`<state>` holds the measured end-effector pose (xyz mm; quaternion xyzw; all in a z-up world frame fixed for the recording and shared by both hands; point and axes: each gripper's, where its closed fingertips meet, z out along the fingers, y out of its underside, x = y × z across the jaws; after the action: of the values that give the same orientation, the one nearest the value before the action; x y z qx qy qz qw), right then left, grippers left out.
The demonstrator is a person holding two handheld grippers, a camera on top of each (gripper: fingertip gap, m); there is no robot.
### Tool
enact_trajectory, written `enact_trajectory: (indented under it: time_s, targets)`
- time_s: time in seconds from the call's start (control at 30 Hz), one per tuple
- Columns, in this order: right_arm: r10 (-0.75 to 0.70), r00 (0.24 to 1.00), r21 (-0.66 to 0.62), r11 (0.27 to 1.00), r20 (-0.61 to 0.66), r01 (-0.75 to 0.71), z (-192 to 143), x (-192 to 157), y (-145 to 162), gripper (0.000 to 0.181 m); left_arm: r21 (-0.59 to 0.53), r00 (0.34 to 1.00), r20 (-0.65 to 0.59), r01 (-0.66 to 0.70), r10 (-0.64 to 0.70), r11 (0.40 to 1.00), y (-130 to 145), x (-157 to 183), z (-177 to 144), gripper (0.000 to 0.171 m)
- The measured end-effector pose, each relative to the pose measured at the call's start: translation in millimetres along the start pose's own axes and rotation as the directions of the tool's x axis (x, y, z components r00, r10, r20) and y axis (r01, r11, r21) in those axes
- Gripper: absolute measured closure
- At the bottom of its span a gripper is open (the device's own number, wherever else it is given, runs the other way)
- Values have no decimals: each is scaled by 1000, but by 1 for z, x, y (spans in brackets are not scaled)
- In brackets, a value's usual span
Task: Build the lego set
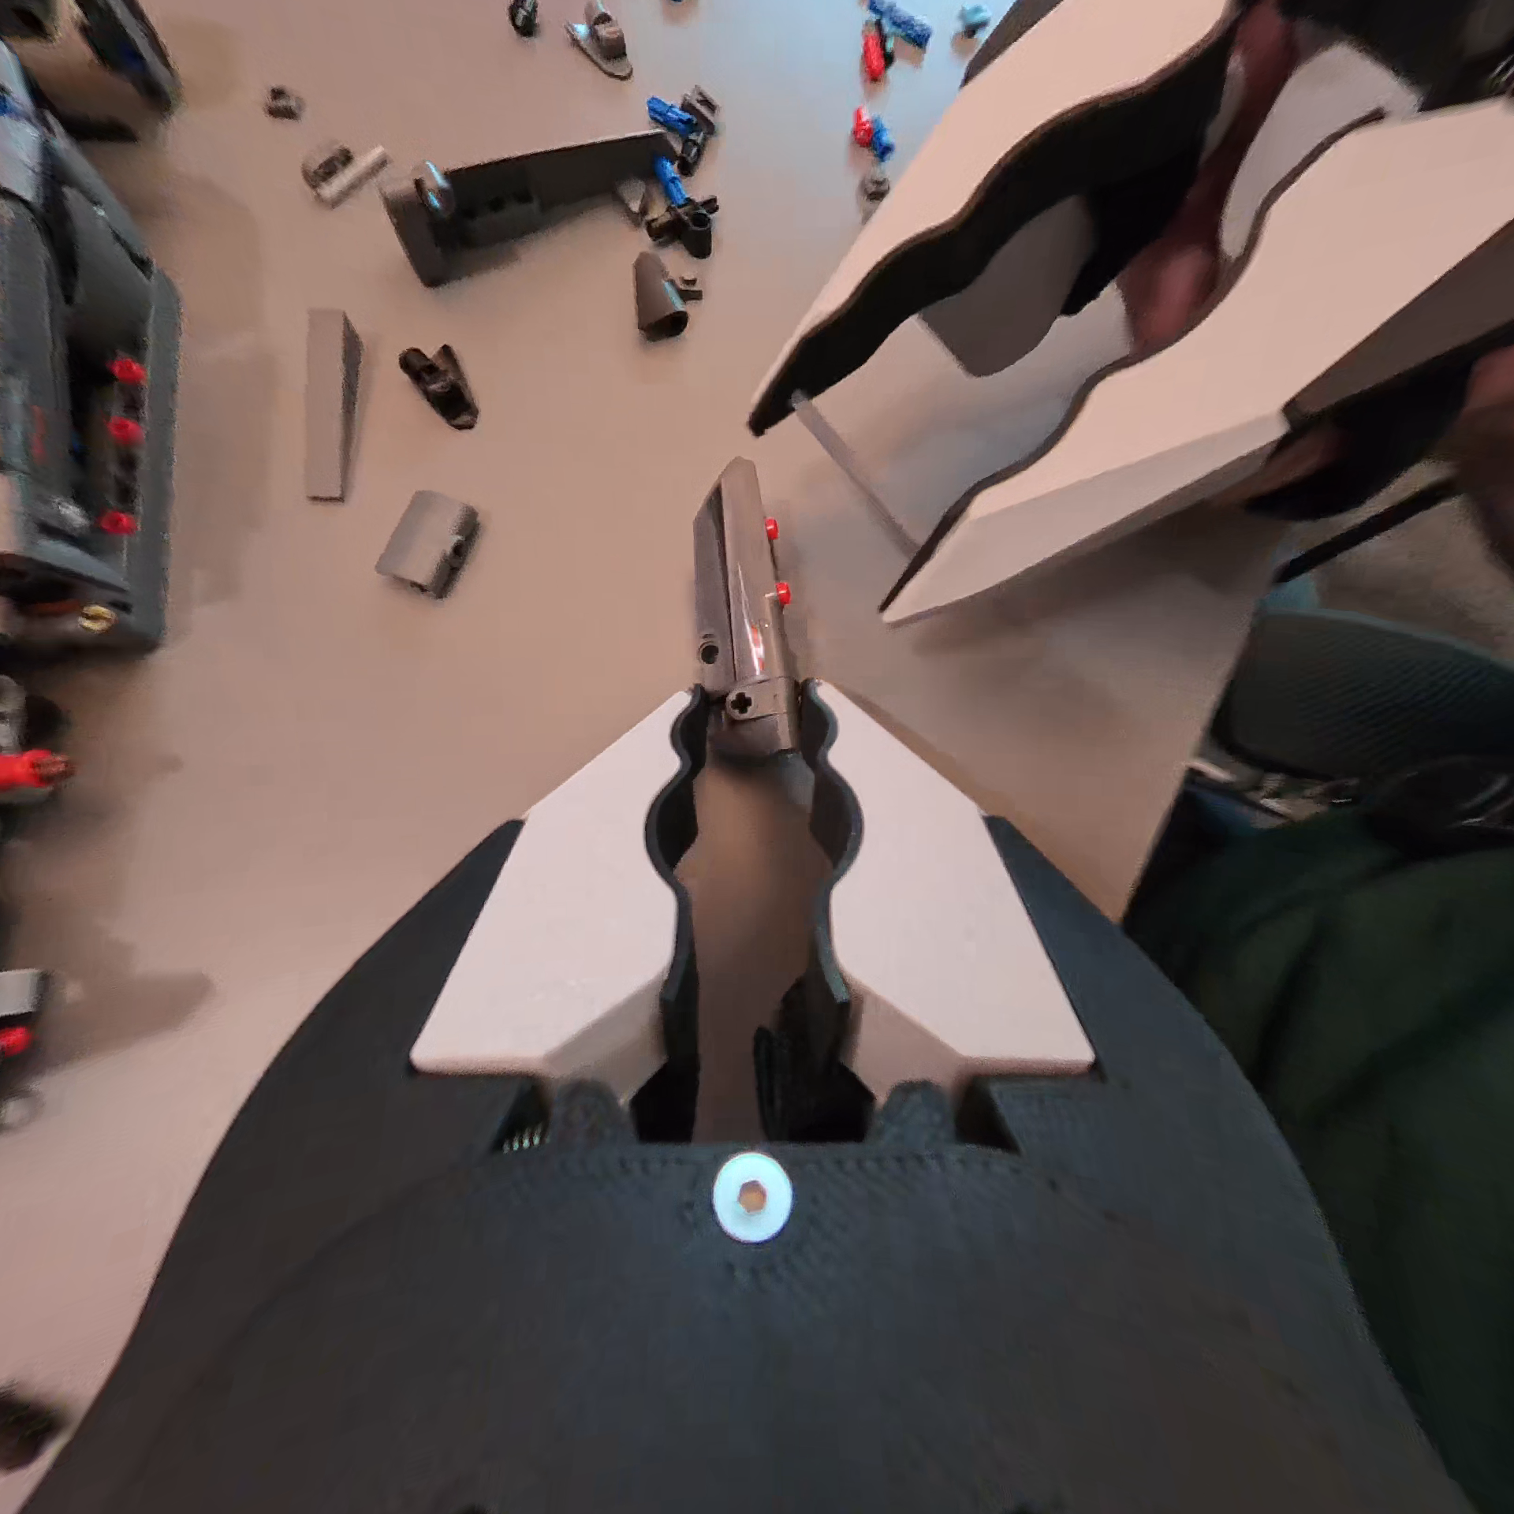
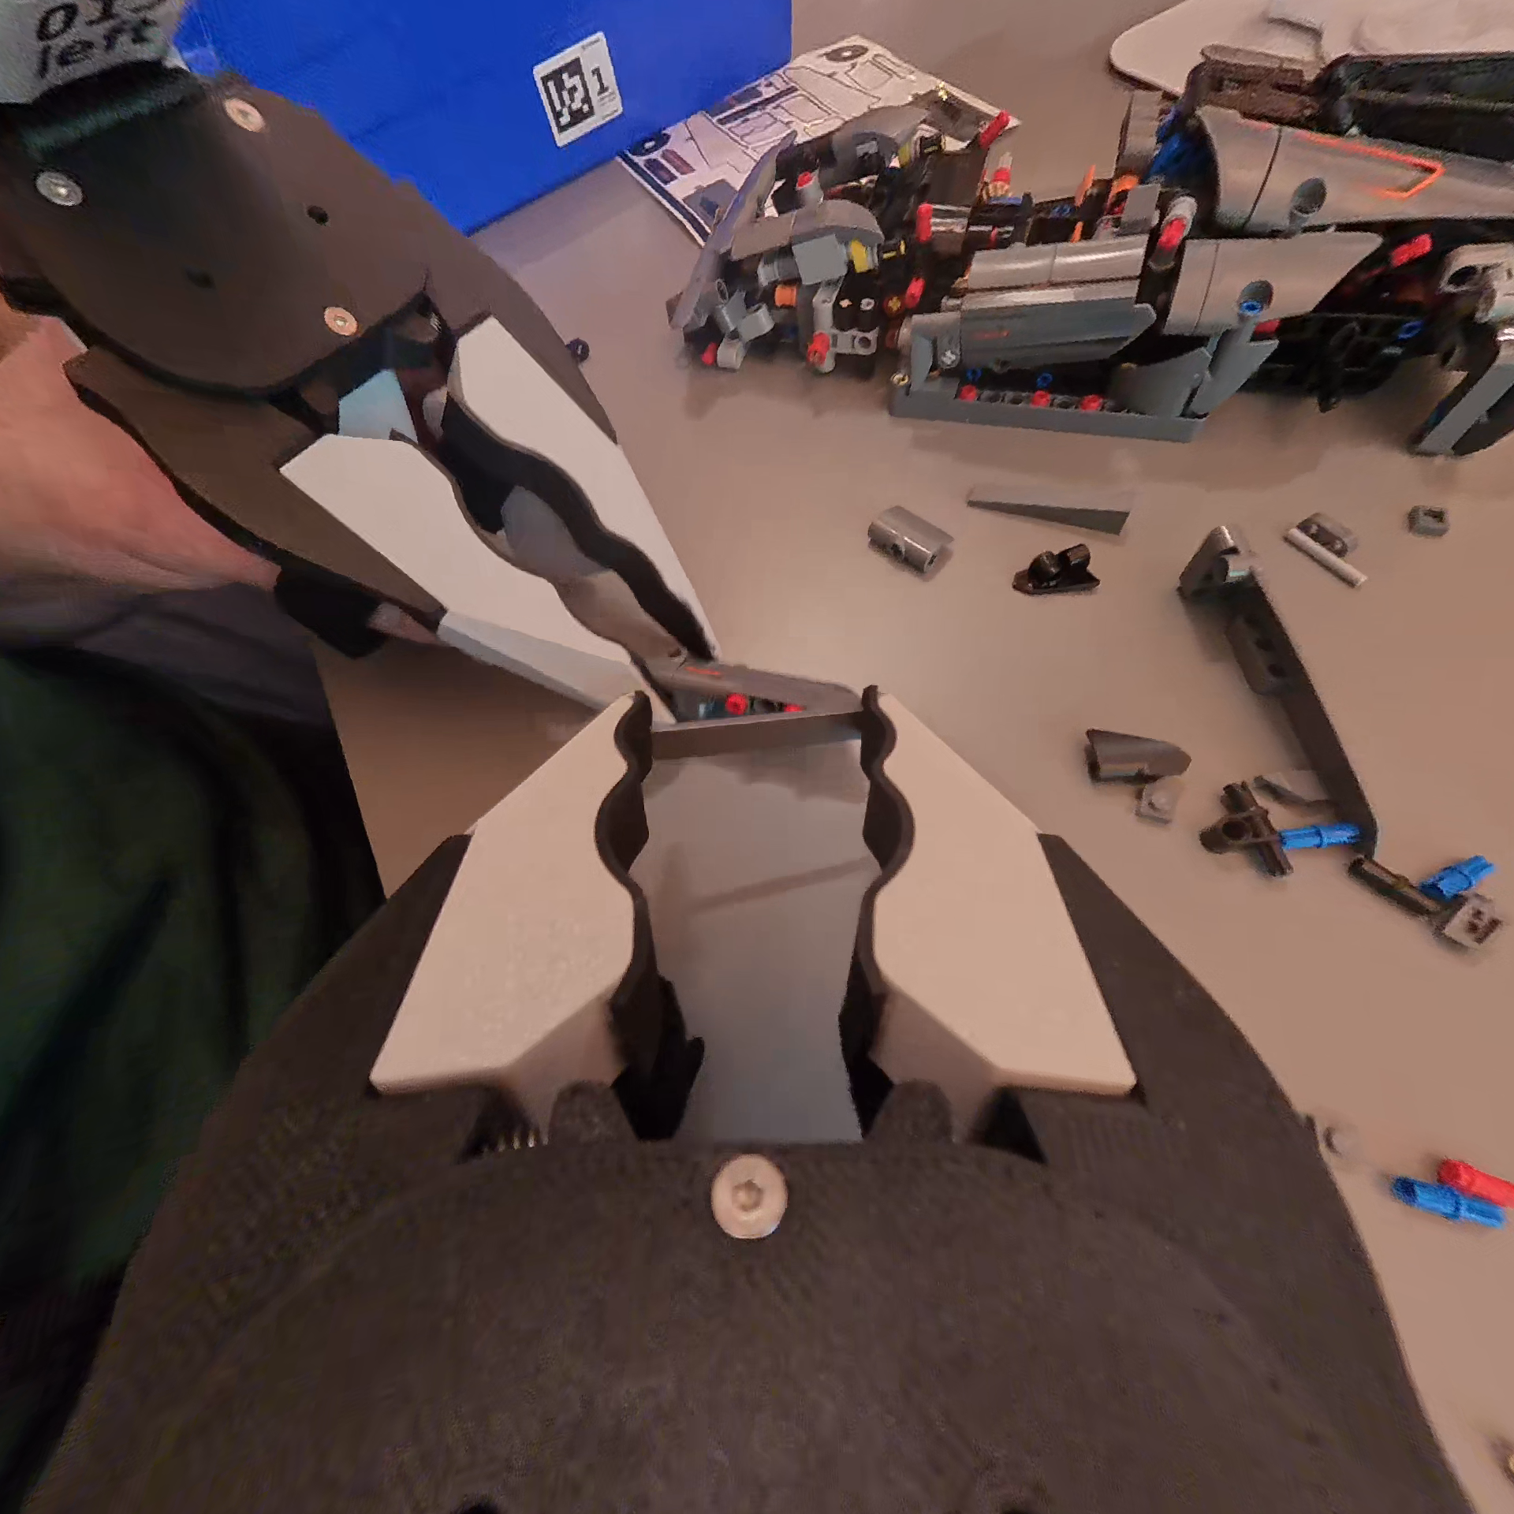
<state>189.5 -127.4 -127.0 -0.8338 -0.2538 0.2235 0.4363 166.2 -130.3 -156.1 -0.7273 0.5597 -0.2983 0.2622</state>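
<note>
- Gripping a small dark grey lego piece [image 1: 741, 598] with red pegs on its side, my left gripper [image 1: 754, 704] has its fingertips clenched on the piece's near end, and the piece sticks out forward above the table [image 1: 532, 737].
- My right gripper [image 2: 754, 721] has its fingers spread wide; the same piece lies across the gap at their tips, and I cannot tell whether they touch it.
- From the left wrist view the right gripper comes in from the upper right, its tips near the far end of the piece.
- Loose parts lie scattered on the table: a long grey beam [image 1: 532, 205], a grey wedge [image 1: 330, 401], blue pins [image 1: 672, 115].
- A large half-built model [image 2: 1147, 270] stands farther back, with an instruction booklet [image 2: 811, 106] and a blue box [image 2: 459, 90] behind it.
</note>
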Motion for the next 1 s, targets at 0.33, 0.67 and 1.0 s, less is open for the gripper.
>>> enact_trajectory:
  time_s: [0.33, 0.67, 1.0]
  targets:
    - [-11, 1000, -62, 998, -16, 10, 3, 8, 7, 132, 12, 987, -126, 103, -101, 995, 7, 6, -7, 139]
    - [2, 1000, -103, 995, 27, 1, -3, -1, 24, 132, -29, 974, -221, -62, 54, 998, 12, 27, -16, 136]
    - [-36, 997, -137, 990, 74, 46, 2, -7, 28, 132, -107, 943, -162, -310, 291, 945, -5, 1, -5, 99]
